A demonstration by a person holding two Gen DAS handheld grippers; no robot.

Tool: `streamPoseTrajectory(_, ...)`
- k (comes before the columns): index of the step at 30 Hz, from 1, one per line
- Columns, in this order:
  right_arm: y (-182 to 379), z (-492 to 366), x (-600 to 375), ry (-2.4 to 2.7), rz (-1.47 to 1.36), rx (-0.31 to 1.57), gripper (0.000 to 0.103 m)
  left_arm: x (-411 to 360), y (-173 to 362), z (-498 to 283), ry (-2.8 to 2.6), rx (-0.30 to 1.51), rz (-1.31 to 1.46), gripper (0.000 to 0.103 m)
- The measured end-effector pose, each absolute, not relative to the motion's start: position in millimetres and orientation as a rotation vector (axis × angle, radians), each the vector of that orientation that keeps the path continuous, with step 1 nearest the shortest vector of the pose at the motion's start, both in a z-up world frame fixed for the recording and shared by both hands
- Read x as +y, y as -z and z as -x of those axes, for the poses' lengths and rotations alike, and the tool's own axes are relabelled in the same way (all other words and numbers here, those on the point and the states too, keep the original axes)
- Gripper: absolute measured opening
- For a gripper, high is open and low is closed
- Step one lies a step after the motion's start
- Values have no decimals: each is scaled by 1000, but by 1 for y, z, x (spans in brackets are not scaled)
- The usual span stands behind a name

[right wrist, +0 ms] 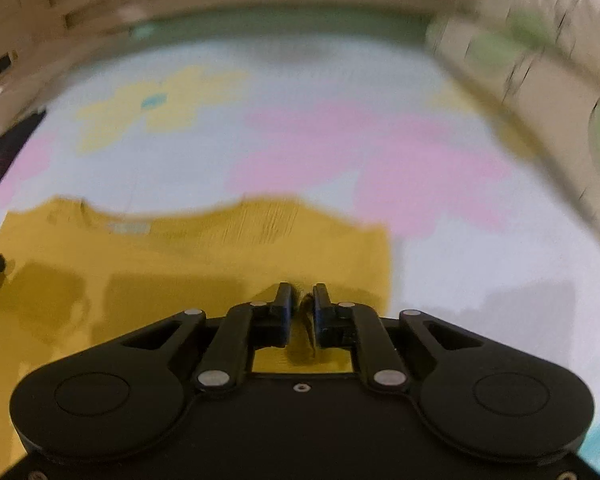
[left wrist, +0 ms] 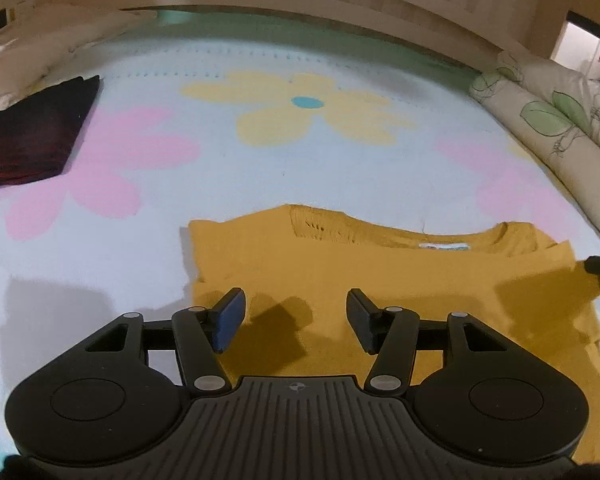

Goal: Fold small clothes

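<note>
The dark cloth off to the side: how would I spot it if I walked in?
Start at the pale blue bedspread with big flowers. The mustard top lies near you; look past it to the far left edge, by the pink flower. There lies the dark cloth, a flat, squared-off piece, the only near-black thing on the bed.

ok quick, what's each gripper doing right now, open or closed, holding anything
Left gripper: open above the yellow shirt, nothing between its fingers.
Right gripper: closed, pinching a fold of the yellow shirt.
</note>
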State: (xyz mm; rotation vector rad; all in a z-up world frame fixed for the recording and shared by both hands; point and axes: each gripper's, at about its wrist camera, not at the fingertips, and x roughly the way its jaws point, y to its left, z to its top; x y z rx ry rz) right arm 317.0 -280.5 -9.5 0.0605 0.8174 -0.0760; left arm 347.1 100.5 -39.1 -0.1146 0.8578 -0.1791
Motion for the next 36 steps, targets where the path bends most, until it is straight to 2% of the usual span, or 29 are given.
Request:
streamPoseTrajectory(5, 32, -321, -295, 35, -139, 945, 17, 96, 59, -350, 215, 947, 82, 57)
streamPoseTrajectory(8, 27, -316, -310, 14, -281, 885, 34, 92, 58, -350, 240, 960, 35, 59)
streamPoseTrajectory(9, 25, -316, -315, 7, -335, 865, 51, 93, 59, -350, 238, 960, 52, 60)
streamPoseTrajectory(10, 24, -317, -322, -9, -399, 847, 60, 95, 59, -349, 237, 958, 72, 61)
streamPoseTrajectory(20, 54, -336, -323, -24, -582, 931, 61, 99, 60, -351, 246, 958, 106, 64)
streamPoseTrajectory(21, 53, -335, -325, -32, -623, 924, 60, 99, 60, -351, 247, 958, 111, 65)
streamPoseTrajectory(22, 53, -334, -328, -48, -671, 914, 52, 99, 61, -351, 247, 957, 113, 65)
streamPoseTrajectory(23, 55, -333, -330, -66, -707, 897, 40, 99, 61, -351, 248, 956, 112, 65)
streamPoseTrajectory(24, 54, -332, -329, -82, -702, 868, 16, 98, 61, -350, 248, 955, 109, 65)
streamPoseTrajectory(29, 22, -322, -304, -103, -405, 705, 16, 101, 61, -350, 250, 954, 118, 65)
streamPoseTrajectory(30, 22, -324, -302, -63, -360, 727, 12, 100, 61, -350, 250, 953, 117, 66)
streamPoseTrajectory(34, 38, -329, -302, 42, -269, 833, 9, 98, 61, -350, 248, 950, 106, 66)
streamPoseTrajectory(35, 40, -328, -307, 38, -310, 837, 9, 98, 60, -350, 248, 950, 104, 66)
streamPoseTrajectory(36, 40, -326, -314, 26, -367, 830, 15, 98, 60, -351, 248, 950, 105, 66)
